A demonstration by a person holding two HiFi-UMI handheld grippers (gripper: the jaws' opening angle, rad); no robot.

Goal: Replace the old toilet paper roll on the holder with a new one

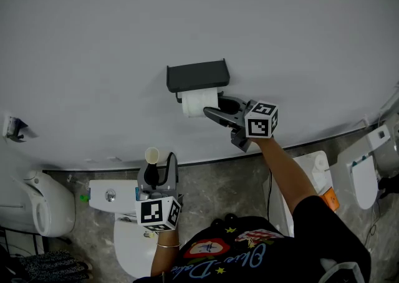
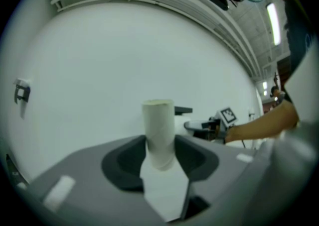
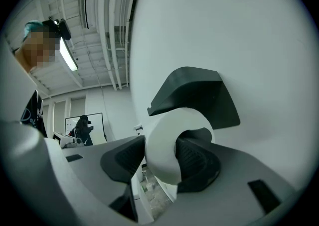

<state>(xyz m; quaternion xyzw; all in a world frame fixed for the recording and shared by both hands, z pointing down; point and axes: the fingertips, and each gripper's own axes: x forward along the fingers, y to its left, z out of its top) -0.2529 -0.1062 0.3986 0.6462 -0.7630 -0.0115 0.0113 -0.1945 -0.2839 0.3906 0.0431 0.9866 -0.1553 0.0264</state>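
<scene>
Leftmost, left gripper (image 1: pixel 159 166) clamped on upright bare cardboard tube (image 2: pixel 158 130), above toilet tank (image 1: pixel 109 196), then black wall holder (image 1: pixel 197 76), full white roll (image 1: pixel 196 102) just beneath, gripped by right gripper (image 1: pixel 214 106), one jaw inside core.

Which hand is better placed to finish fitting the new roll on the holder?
Right. The right gripper grips the new roll right at the wall holder; the left gripper holds the empty cardboard tube, away from it.
</scene>
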